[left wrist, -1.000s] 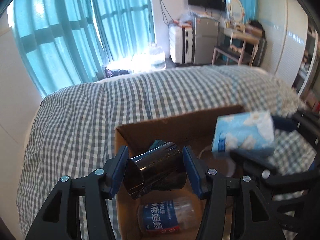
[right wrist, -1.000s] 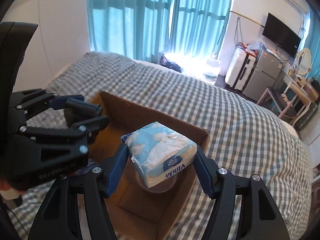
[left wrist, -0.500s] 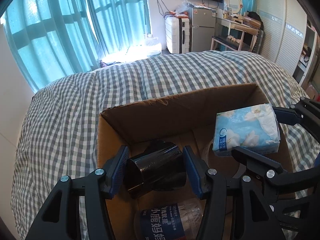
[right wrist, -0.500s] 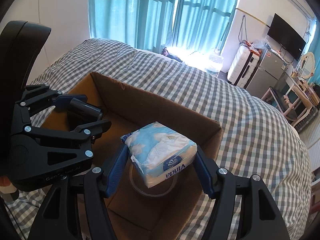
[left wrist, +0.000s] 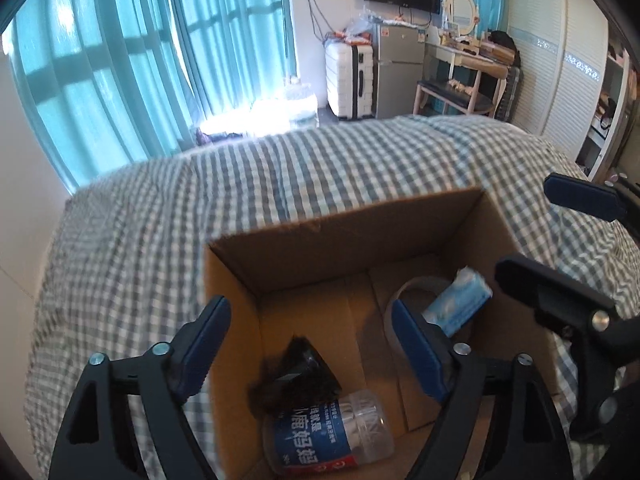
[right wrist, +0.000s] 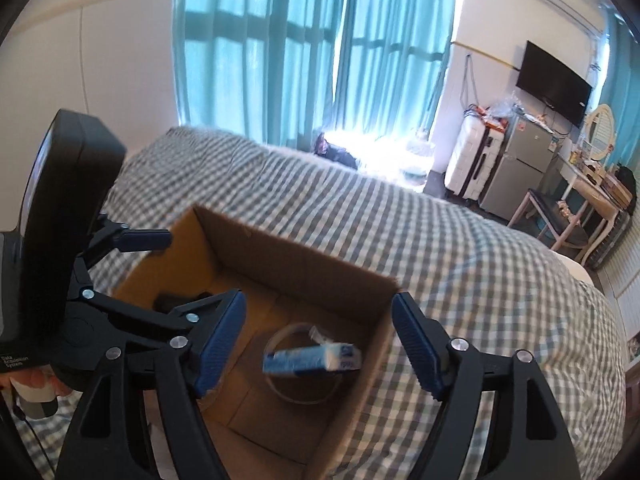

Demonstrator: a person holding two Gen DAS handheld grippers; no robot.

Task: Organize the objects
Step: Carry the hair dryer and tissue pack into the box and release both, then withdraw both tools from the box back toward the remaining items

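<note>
1. The left gripper (left wrist: 308,344) hangs over the left side of the cardboard box (left wrist: 280,256), its jaws opening with nothing pressed between the blue pads. Its lower body is cut off by the frame edge.
2. Below it, a dark cup-like object (left wrist: 296,376) lies on the box floor. It is blurred, so its shape and which way it faces cannot be told. In the right wrist view only a dark sliver of it (right wrist: 176,300) shows behind the left gripper's arm.
3. Touching that object's near side, a clear bottle (left wrist: 328,436) with a blue label lies on its side, its base cut off near the bottom edge.
4. Further right, a pale ring (right wrist: 300,364), perhaps tape, rests on the box floor, partly covered.
5. The blue-and-white tissue pack (right wrist: 312,358) sits tilted over that ring inside the box, smeared by blur. In the left wrist view its lower end (left wrist: 460,300) is hidden behind a finger.
6. The right gripper (right wrist: 316,336) is above the pack, jaws opening and clear of it.
7. The box stands on a checked bedcover (right wrist: 460,264).
</note>
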